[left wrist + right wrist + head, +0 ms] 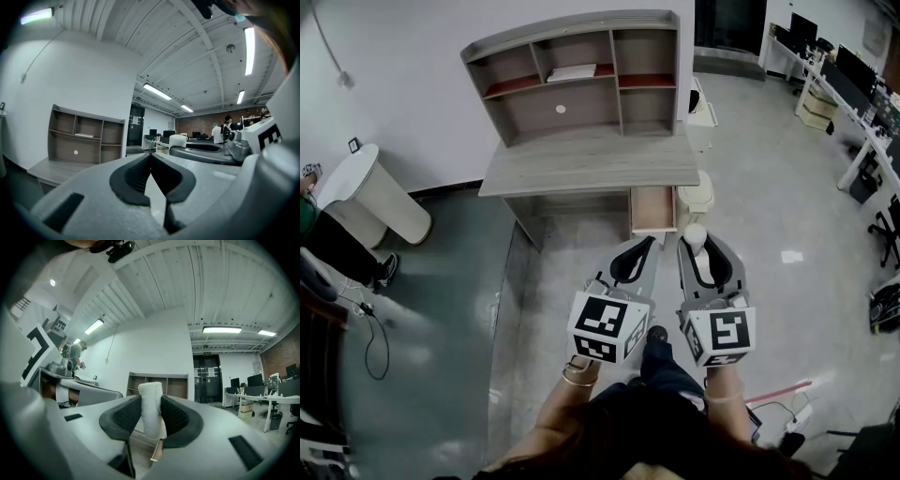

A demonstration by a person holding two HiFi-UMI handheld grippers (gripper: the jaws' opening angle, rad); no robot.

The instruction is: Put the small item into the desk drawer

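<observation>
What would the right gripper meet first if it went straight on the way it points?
Likely the open drawer: the right gripper aims at it, and it shows just below the held roll. Height is unclear; it might pass above and reach the shelves instead.

Finish notes:
matt pale grey wood-grain laminate desk (591,161); glossy polished grey floor (787,216); rough small white cloth-like roll (151,411); matt black ribbed gripper pads (123,417).
</observation>
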